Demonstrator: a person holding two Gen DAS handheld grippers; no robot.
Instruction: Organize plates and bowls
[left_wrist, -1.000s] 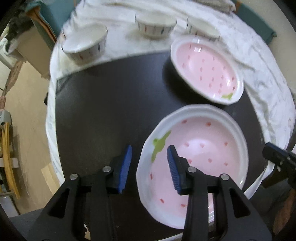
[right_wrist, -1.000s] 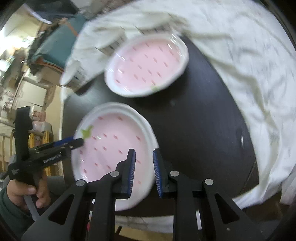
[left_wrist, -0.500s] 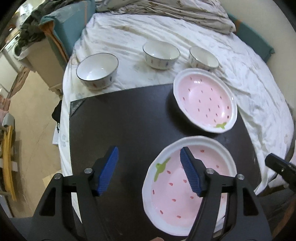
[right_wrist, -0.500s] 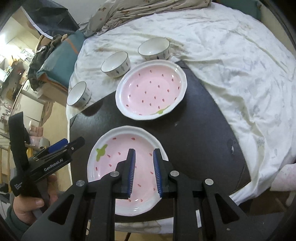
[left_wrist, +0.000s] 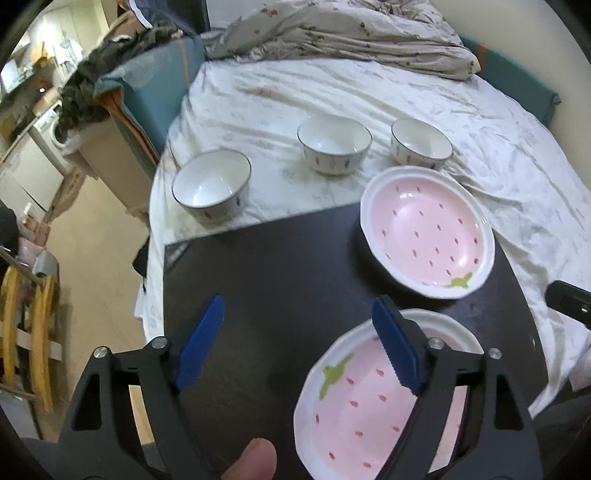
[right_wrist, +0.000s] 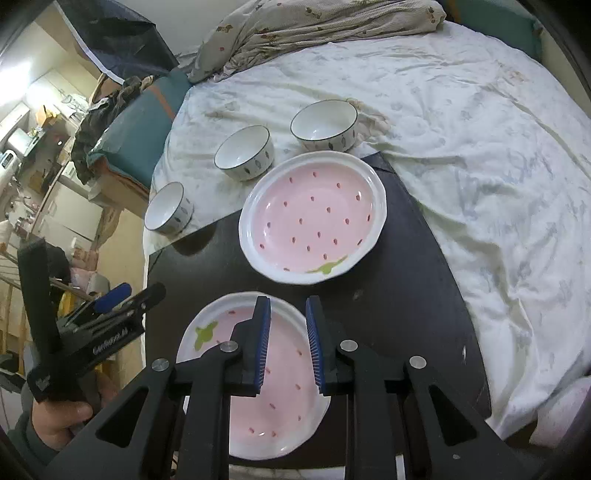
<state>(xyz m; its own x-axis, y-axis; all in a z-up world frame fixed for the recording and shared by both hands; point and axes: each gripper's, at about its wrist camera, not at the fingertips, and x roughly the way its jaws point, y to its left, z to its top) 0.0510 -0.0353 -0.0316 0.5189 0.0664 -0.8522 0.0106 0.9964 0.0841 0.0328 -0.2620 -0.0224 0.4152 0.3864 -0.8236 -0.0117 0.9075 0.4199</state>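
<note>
Two pink strawberry plates lie on a black board (left_wrist: 280, 266): a near plate (left_wrist: 369, 410) (right_wrist: 269, 391) and a far plate (left_wrist: 428, 229) (right_wrist: 314, 218). Three white bowls stand on the white sheet behind: left (left_wrist: 212, 186) (right_wrist: 168, 208), middle (left_wrist: 334, 147) (right_wrist: 245, 151), right (left_wrist: 421, 144) (right_wrist: 325, 125). My left gripper (left_wrist: 299, 347) is wide open and empty, above the near plate's left rim. My right gripper (right_wrist: 288, 343) has its jaws a narrow gap apart, empty, held above the near plate. The left gripper also shows in the right wrist view (right_wrist: 110, 314).
The board (right_wrist: 406, 295) lies on a bed with a white sheet (right_wrist: 480, 147). A crumpled blanket (left_wrist: 351, 33) lies at the back. A teal cushion (left_wrist: 147, 85) with clothes sits at the left. The floor (left_wrist: 92, 240) drops off at the left.
Both grippers have pulled back and up from the near plate. The left jaws have opened from narrow to wide. The right jaws keep the same narrow gap.
</note>
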